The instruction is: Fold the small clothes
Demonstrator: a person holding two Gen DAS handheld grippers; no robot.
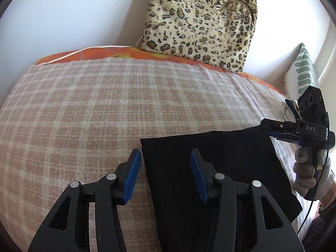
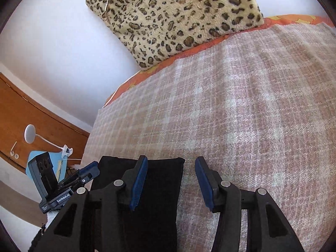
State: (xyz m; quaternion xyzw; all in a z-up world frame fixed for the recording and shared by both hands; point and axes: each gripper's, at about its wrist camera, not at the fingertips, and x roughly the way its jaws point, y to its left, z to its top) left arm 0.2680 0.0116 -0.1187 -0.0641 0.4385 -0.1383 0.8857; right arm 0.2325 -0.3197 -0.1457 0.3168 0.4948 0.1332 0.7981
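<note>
A black garment lies flat and folded on the pink checked blanket. My left gripper is open, its jaws straddling the garment's left edge, holding nothing. In the left wrist view my right gripper shows from the side at the garment's far right corner. In the right wrist view my right gripper is open over the garment's right edge, empty. The left gripper shows there at the garment's left corner.
A leopard-print cushion leans on the wall at the back of the bed. A green-striped pillow sits at the right. An orange sheet edges the blanket. A wooden desk with a white lamp stands beyond the bed.
</note>
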